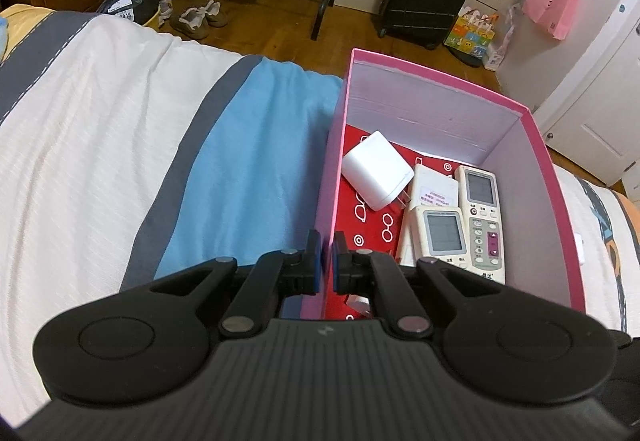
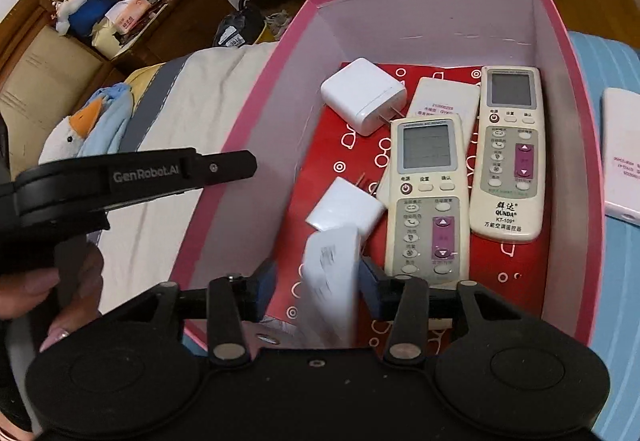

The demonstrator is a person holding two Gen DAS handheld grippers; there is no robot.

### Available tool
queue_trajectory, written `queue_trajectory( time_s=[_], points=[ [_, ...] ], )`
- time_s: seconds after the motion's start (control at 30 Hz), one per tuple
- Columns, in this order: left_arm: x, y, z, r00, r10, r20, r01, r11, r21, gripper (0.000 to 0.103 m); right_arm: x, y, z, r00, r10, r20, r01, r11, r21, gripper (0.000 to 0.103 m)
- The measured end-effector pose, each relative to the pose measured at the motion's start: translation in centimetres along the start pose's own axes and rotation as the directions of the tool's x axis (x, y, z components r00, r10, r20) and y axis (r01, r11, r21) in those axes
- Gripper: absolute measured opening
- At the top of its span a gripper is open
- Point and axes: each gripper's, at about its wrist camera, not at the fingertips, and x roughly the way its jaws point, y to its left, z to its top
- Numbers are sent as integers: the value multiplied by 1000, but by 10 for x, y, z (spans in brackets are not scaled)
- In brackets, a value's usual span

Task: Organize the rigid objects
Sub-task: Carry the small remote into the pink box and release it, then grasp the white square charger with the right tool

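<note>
My right gripper (image 2: 318, 287) hung over the pink box's (image 2: 240, 121) near end, jaws apart around a blurred white adapter (image 2: 330, 281), the pads apparently clear of it. My left gripper (image 1: 327, 261) was clamped on the box's left wall. Two remotes (image 2: 430, 197) lay along its right side.

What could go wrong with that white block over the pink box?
The white block looks loose between the pads of the right claw; it may drop onto the small charger or the nearer remote. The left claw pinches only the thin wall of the pink box, which might bend or tip on the soft bed.
</note>
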Motion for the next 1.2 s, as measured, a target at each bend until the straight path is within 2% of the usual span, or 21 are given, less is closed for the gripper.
queue_trajectory(
  time_s=[0.13,0.23,0.3,0.37,0.47,0.6,0.83,0.9,0.97,1.07,1.2],
  points=[
    [1,2,1,1000,2,-1,-2,1000,0,5,-27,1,-5,998,-14,58,18,998,-58,51],
    [0,2,0,1000,2,-1,-2,1000,3,5,-60,-1,-10,995,4,101,6,995,-98,51],
    [0,4,0,1000,-4,-3,4,1000,-3,5,-91,-5,-17,979,82,189,-57,990,-132,51],
    [0,8,1,1000,-12,-6,12,1000,-29,5,-121,-13,-24,956,109,272,-61,982,-177,53],
    [1,4,2,1000,7,-5,-7,1000,-19,5,-151,-29,-26,952,53,301,13,977,-213,55],
    [0,-4,1,999,37,-1,-37,999,6,4,-173,-64,-26,950,-56,306,122,972,-202,55],
    [1,-15,0,997,79,-4,-79,996,29,4,-165,-127,-29,934,-217,284,273,947,-172,55],
    [1,-16,1,996,87,-4,-87,996,36,4,-151,-140,-27,928,-262,266,319,926,-201,55],
    [1,-16,1,996,88,-4,-88,995,37,4,-136,-148,-24,920,-306,246,368,889,-271,56],
    [1,-17,1,996,89,-9,-88,995,38,4,-116,-159,-19,907,-353,230,420,804,-422,63],
    [2,-16,2,996,91,-11,-91,995,36,4,-95,-170,-8,900,-383,207,425,673,-605,63]
  ],
)
